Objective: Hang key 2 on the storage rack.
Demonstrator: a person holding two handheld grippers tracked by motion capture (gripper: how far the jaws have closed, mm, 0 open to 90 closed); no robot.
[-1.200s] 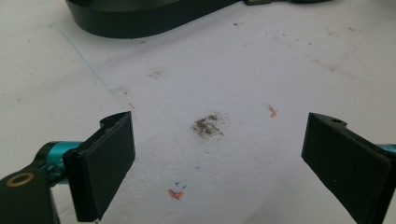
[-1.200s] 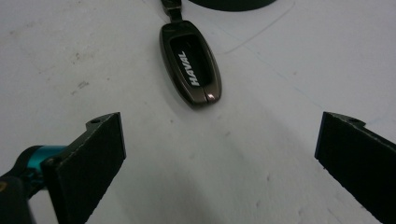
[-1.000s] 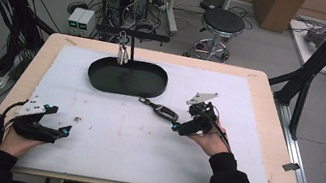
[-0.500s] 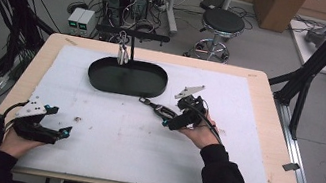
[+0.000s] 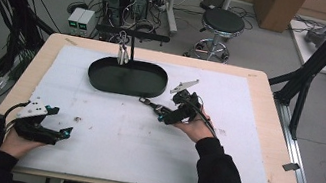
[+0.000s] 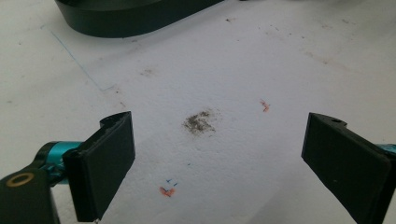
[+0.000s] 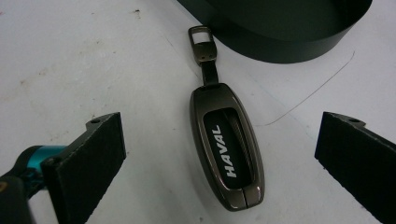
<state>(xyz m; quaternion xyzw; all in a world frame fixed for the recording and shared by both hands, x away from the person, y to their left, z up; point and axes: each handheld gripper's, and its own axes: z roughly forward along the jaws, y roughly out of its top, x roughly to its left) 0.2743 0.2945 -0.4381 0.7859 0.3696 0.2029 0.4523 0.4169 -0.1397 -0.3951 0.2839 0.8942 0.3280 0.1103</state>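
On a scuffed white mat (image 5: 141, 143), key fob (image 7: 226, 154) between wide-open right hand-held gripper (image 7: 224, 168), cluttered workshop floor (image 5: 271, 44).

Bronze HAVAL key fob (image 7: 227, 149), lying flat

Even, bright overhead light; soft shadows. The high view is slightly soft, both gripper views sharp up close.

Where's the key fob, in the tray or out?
Out. The key fob lies flat on the white mat beside the black tray, between the open right gripper jaws.
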